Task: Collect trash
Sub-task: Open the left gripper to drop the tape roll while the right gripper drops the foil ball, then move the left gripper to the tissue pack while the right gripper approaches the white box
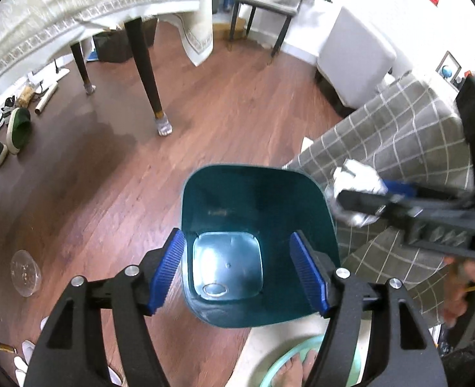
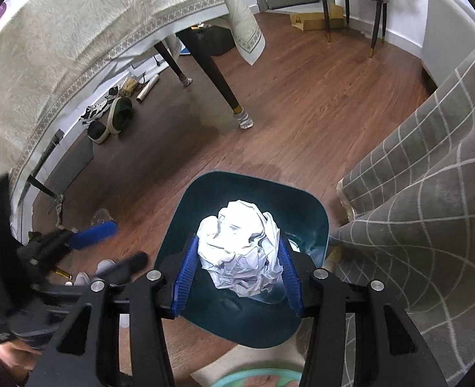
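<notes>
A teal trash bin (image 1: 256, 200) stands on the wood floor; it also shows in the right wrist view (image 2: 301, 206). My left gripper (image 1: 239, 271) is open and empty above the bin's mouth. My right gripper (image 2: 237, 269) is shut on a crumpled white paper ball (image 2: 242, 248) and holds it over the bin. In the left wrist view the right gripper (image 1: 350, 196) comes in from the right with the paper ball (image 1: 358, 182) at the bin's right rim. A clear plastic cup (image 1: 24, 272) lies on the floor to the left.
A grey checked sofa cover (image 1: 398, 142) hangs right of the bin. A table with a cream cloth (image 1: 76, 6) and dark legs (image 1: 147, 71) stands behind. Shoes (image 1: 14, 129) lie at far left. A white mat and a green basin (image 1: 279, 364) are at my feet.
</notes>
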Motion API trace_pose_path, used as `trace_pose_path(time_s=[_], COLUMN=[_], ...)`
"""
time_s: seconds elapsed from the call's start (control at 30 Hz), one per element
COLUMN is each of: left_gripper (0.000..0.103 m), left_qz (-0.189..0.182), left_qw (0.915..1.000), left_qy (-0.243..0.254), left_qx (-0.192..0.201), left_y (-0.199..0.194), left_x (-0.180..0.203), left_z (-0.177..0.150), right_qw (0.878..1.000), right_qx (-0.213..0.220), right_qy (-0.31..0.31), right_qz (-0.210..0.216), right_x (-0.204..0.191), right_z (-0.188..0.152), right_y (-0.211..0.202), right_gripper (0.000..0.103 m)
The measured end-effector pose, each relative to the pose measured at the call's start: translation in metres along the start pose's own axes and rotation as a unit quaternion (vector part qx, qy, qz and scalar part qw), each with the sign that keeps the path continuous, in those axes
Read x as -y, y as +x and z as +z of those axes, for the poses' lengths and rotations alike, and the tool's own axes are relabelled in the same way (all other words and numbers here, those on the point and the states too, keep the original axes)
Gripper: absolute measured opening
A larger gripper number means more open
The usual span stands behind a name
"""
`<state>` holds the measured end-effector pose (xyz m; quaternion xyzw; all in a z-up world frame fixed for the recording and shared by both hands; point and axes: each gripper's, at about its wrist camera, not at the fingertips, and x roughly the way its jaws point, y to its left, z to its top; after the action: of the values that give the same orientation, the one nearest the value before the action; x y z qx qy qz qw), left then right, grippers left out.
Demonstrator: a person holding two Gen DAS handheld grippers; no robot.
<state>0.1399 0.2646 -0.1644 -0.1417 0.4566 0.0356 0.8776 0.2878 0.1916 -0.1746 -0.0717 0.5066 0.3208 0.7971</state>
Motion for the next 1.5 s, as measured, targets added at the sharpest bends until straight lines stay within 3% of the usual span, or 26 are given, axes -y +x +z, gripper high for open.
trace_pose_path(time_s=[0.33, 0.6, 0.73, 0.83, 0.93, 1.17, 1.5], left_gripper=[0.053, 0.040, 0.038, 0.038, 0.038, 0.051, 0.068], left_qz=[-0.023, -0.051, -0.066, -0.074, -0.075, -0.096, -0.099], left_qw=[0.9977, 0.9910, 0.9856, 0.9808, 0.9774, 0.9693, 0.9580], left_qy=[-0.008, 0.009, 0.024, 0.028, 0.031, 0.032, 0.051], left_qx=[0.063, 0.124, 0.154, 0.178, 0.195, 0.224, 0.264], left_y=[-0.037, -0.077, -0.102, -0.121, -0.134, -0.158, -0.197], left_x=[0.007, 0.030, 0.042, 0.050, 0.054, 0.073, 0.113], left_z=[0.021, 0.038, 0.043, 0.048, 0.051, 0.058, 0.067], right_qw=[0.999, 0.996, 0.996, 0.996, 0.997, 0.998, 0.992], right_qx=[-0.048, -0.084, -0.086, -0.082, -0.067, -0.012, 0.098], right_qy=[-0.002, -0.014, -0.024, -0.036, -0.046, -0.066, -0.081], right_qz=[-0.008, -0.006, 0.009, 0.002, 0.004, 0.016, 0.011], right_x=[0.015, 0.017, 0.015, 0.013, 0.011, 0.001, 0.002], right_z=[-0.025, -0.050, -0.055, -0.055, -0.052, -0.038, -0.021], right_y=[0.042, 0.081, 0.087, 0.083, 0.068, 0.019, -0.089], right_gripper=[0.049, 0.049, 0.066, 0.068, 0.068, 0.068, 0.068])
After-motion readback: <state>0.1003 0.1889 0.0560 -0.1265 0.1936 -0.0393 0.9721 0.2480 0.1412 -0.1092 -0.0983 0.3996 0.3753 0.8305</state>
